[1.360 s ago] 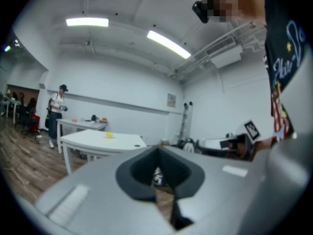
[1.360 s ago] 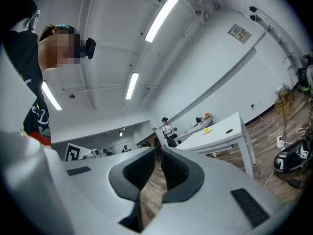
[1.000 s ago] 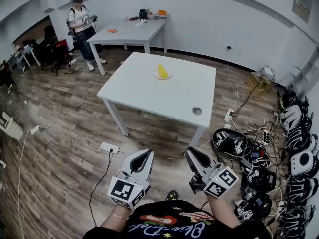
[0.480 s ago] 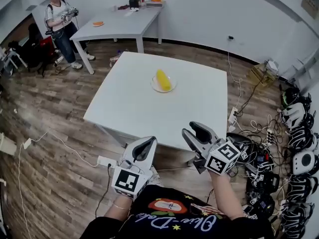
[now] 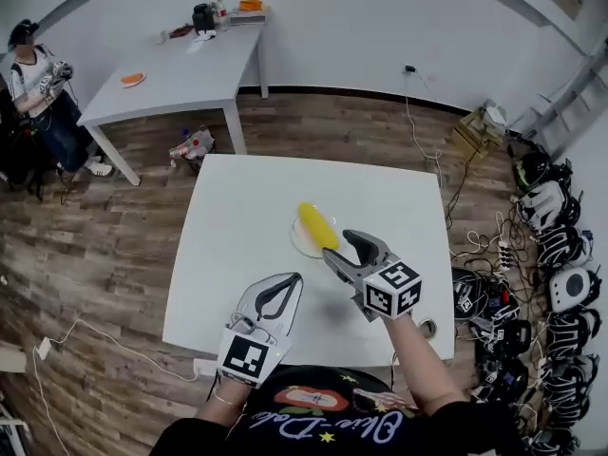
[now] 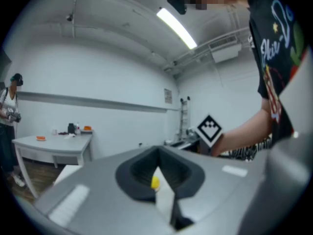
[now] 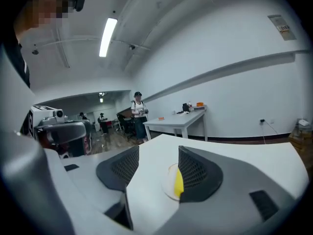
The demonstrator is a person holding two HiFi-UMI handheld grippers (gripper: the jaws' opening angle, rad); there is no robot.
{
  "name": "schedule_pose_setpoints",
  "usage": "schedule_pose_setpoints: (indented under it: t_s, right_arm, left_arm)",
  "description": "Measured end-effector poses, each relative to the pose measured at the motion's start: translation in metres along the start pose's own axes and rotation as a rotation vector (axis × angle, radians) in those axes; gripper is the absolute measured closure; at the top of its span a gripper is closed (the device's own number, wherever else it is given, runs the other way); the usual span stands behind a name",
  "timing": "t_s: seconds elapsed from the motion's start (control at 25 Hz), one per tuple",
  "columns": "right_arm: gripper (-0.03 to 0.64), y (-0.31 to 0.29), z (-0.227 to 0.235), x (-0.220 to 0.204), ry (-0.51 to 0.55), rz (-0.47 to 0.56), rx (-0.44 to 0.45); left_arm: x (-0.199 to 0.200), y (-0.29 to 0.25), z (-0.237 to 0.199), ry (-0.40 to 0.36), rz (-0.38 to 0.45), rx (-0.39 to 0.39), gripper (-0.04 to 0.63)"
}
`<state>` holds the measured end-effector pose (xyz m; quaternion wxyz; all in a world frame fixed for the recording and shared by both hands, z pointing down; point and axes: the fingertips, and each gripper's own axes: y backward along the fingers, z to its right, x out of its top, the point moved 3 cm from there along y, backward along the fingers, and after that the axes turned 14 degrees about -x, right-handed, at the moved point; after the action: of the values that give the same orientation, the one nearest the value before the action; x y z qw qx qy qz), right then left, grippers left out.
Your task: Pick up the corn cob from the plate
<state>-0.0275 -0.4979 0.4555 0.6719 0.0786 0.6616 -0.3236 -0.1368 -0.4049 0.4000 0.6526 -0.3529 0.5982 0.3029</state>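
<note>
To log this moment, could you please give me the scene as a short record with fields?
table: white, bears the plate
plate: near the table's middle
corn: lying on the plate, untouched
right gripper: jaws opening, nothing between them, aimed at the corn
left gripper: jaws together, empty, over the table's near part

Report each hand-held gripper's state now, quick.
Left hand-held gripper: closed, empty.
Right hand-held gripper: jaws opening, nothing between them; the corn cob lies ahead on the plate.

Bright even light from ceiling strip point(image 7: 108, 35); soft shadows; fisheye-warped edges; foreground blurred.
</note>
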Motion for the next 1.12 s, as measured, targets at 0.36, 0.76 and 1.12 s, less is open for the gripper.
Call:
schedule_pose_setpoints:
  t_s: [0.36,0.76,1.12]
  right_arm:
    - [0.367,-0.128,0.024,-0.058,0.291,-0.436,-0.026]
    - [0.344,-0.168,0.038,-0.095,0.278,-0.641,-0.099]
    - [0.347,-0.16,0.045,-0.093,0.16,-0.567,-0.217]
  left_arm:
    - [-0.028,0.008,-0.08,0.188,0.021,0.009,0.597]
    - [-0.058,0.026,-0.105,0.285,0.04,0.054,0.597]
    - [-0.062,0.049,-0.1,0.272,0.026,0.112,0.597]
